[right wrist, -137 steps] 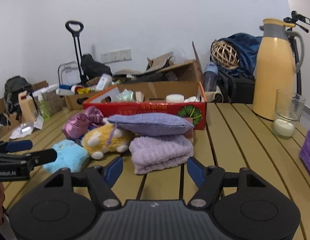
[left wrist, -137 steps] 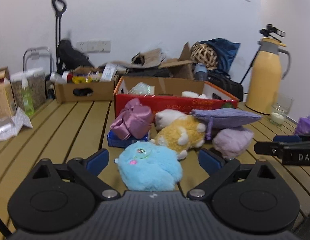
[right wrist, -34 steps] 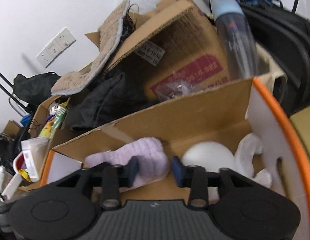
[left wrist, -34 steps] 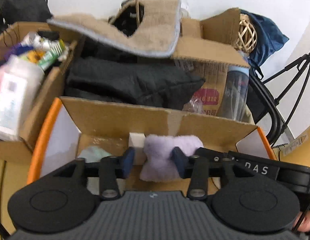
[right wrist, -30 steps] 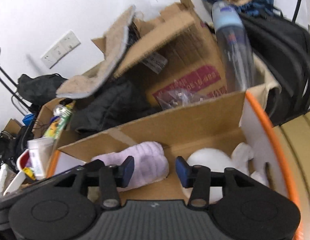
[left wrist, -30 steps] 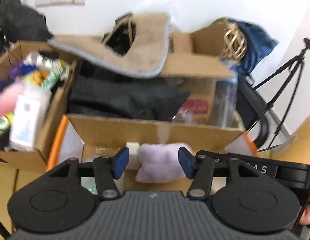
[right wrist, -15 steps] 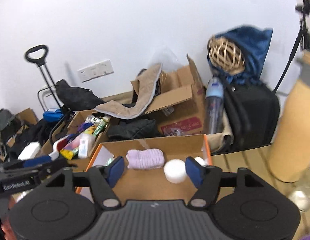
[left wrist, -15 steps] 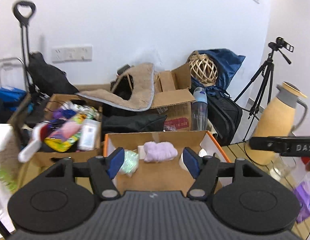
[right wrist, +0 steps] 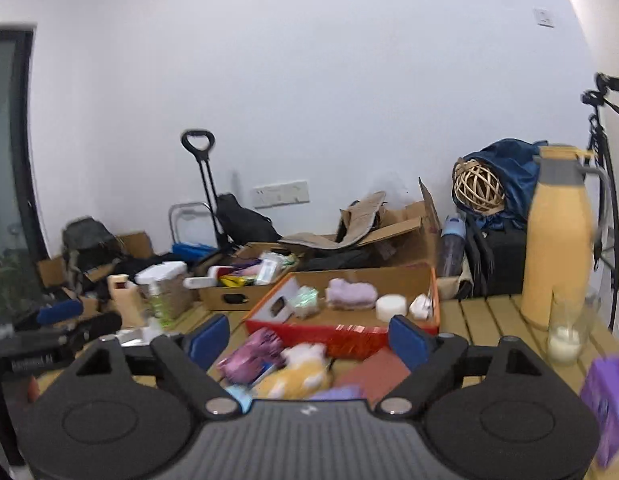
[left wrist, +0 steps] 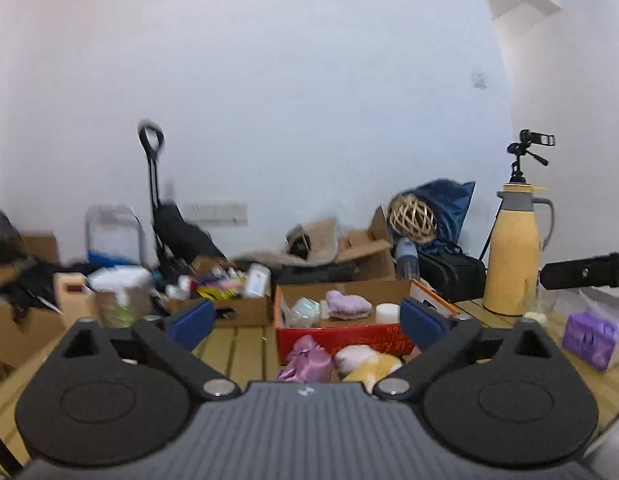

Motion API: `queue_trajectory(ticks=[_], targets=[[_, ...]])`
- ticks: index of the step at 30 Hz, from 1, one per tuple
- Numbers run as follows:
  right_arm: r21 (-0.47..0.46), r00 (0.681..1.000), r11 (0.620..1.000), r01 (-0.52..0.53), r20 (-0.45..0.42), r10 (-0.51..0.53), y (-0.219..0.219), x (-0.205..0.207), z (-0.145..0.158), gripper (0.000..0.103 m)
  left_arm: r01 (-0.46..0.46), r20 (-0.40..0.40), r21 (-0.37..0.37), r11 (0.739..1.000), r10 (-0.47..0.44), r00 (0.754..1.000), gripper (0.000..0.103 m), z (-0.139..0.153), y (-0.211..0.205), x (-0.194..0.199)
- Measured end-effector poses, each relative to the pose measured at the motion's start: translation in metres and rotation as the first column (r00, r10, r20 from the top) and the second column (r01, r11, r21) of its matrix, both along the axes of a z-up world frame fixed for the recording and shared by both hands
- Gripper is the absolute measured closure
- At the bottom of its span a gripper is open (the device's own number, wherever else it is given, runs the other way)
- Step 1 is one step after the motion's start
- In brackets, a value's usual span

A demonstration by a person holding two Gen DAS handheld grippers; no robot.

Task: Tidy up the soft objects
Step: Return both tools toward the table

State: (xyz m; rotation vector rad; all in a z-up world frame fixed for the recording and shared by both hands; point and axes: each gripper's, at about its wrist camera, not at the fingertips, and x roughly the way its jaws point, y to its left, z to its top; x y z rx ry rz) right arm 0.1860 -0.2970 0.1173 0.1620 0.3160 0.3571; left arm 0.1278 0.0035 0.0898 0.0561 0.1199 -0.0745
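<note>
both my grippers, left and right, hover with jaws spread, holding nothing; lilac towel lies in the red box on the worktop.

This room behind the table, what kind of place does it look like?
Probably a makeshift recording or storage room: a camera on a tripod, cluttered cardboard boxes along the wall, and a folding hand cart.
</note>
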Motion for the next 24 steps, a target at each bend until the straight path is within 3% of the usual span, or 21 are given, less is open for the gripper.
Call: queue_trajectory(ticks=[2, 3, 6, 7, 10, 13, 19, 24], targets=[[-0.043, 1.0, 0.999, -0.003, 0.029, 0.005, 0.005, -0.032, -0.011, 0.015, -0.02, 0.022, 0.016, 1.0, 0.02, 1.0, 0.0, -0.014, -0.001, -0.033], [-0.058, 0.998, 0.998, 0.01, 0.06, -0.007, 0.007, -0.051, -0.018, 0.009, -0.011, 0.011, 0.015, 1.0, 0.011, 1.0, 0.0, -0.021, -0.002, -0.047], [-0.09, 0.991, 0.994, 0.062, 0.125, -0.05, 0.014, -0.102, -0.046, 0.0, 0.007, -0.05, -0.069, 0.998, -0.011, 0.999, 0.0, -0.038, 0.002, -0.074], [-0.092, 0.989, 0.992, 0.085, 0.132, -0.072, 0.017, -0.115, -0.056, 0.0, 0.012, -0.079, -0.086, 0.996, -0.019, 0.997, 0.0, -0.044, 0.002, -0.077], [-0.069, 0.991, 0.992, 0.105, 0.09, -0.098, 0.023, -0.137, -0.085, 0.0, 0.017, -0.089, -0.037, 0.999, -0.02, 0.996, 0.0, -0.052, 0.0, -0.077], [-0.085, 0.997, 0.993, 0.076, 0.04, -0.073, 0.026, -0.135, -0.097, 0.0, 0.009, -0.077, -0.039, 0.999, -0.012, 0.997, 0.0, -0.052, 0.0, -0.073], [-0.091, 0.997, 0.993, 0.078, 0.012, -0.077, 0.031, -0.126, -0.109, 0.003, 0.012, -0.141, -0.049, 0.999, -0.019, 0.99, 0.0, -0.066, 0.0, -0.05], [-0.08, 0.991, 0.993, 0.091, -0.087, -0.098, 0.026, -0.092, -0.129, 0.015, 0.043, -0.217, -0.057, 0.997, -0.055, 0.975, 0.0, -0.083, -0.008, -0.013]])
